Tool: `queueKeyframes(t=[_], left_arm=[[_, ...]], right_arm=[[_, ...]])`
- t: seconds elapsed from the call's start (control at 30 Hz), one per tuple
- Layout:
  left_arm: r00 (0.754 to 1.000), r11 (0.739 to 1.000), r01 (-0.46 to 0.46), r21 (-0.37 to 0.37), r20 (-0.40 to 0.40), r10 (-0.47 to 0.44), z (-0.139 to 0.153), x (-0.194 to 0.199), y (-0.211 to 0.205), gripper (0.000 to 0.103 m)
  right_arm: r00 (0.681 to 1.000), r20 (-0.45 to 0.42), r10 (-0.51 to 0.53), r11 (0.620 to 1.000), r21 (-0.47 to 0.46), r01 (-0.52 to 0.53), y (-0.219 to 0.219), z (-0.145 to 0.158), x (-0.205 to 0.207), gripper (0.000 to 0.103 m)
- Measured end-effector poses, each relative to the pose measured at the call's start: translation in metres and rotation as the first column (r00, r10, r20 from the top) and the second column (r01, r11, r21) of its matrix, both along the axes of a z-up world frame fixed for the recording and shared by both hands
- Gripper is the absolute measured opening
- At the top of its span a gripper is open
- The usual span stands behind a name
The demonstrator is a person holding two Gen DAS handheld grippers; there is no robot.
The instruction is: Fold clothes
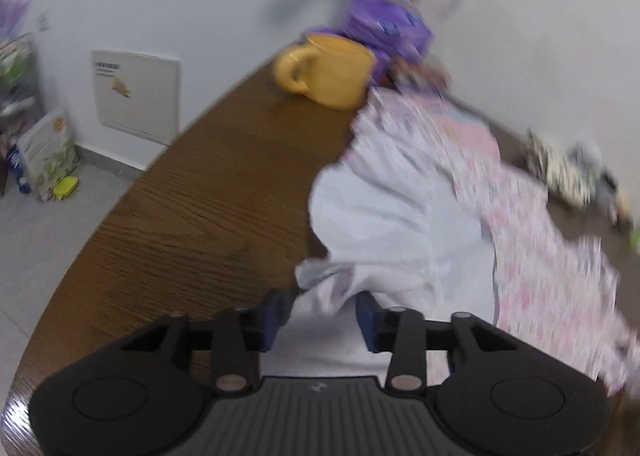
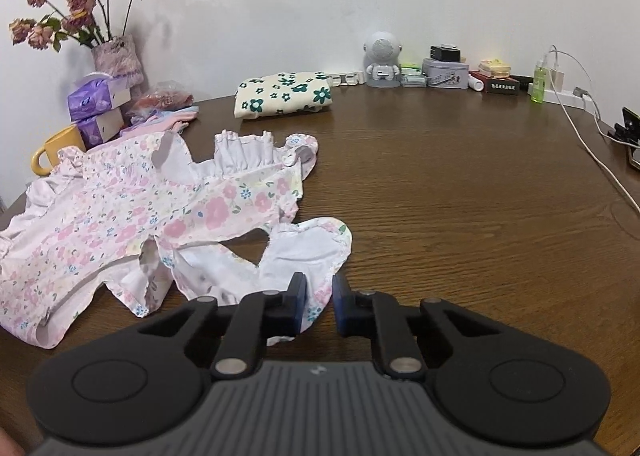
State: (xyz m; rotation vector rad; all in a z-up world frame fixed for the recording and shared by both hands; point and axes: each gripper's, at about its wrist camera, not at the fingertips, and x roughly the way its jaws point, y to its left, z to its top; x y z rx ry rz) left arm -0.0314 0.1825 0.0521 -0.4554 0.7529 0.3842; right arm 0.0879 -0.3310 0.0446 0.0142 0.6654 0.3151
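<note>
Wood-grain tabletop (image 2: 460, 208) carries everything. Nearest, the right tongs (image 2: 319, 306) stand narrowly parted with a ruffled hem between the pads — whether they pinch it cannot be told. The left tongs (image 1: 320, 320) gape partway, white cloth lying loosely between them. Sprawled across the left side is the floral garment (image 2: 132, 216) — light, limp, sure to sag; gathered hems and straps look the best holds. Farther back sits a folded flowered cloth (image 2: 284, 94).

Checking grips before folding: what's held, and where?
Floral garment: ruffled hem between jaws of the right gripper, white lining between those of the left gripper; clamping unclear.
</note>
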Motion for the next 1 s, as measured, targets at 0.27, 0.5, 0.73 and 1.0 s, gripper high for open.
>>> queueKeyframes(t=[0.27,0.5,0.73,1.0], left_arm=[[0.994,0.977,0.033,0.210,0.093,-0.054,0.022,-0.035,-0.048,0.052],[0.971,0.950,0.210,0.230,0.063,-0.230,-0.002,-0.036,-0.102,0.050],[0.965,0.942,0.257,0.214,-0.011,-0.261,-0.024,-0.032,-0.099,0.027],[0.900,0.856,0.433,0.283,-0.089,-0.426,-0.022,-0.045,-0.113,0.012]], right_arm=[[0.999,0.039,-0.013,0.997,0.073,0.011,-0.003,0.013,-0.026,0.016],[0.981,0.047,0.189,0.975,0.107,-0.193,0.053,0.016,-0.041,0.029],[0.925,0.003,0.379,0.916,0.139,-0.376,0.102,0.012,-0.051,0.029],[0.951,0.022,0.309,0.942,0.127,-0.309,0.093,0.022,-0.062,0.030]])
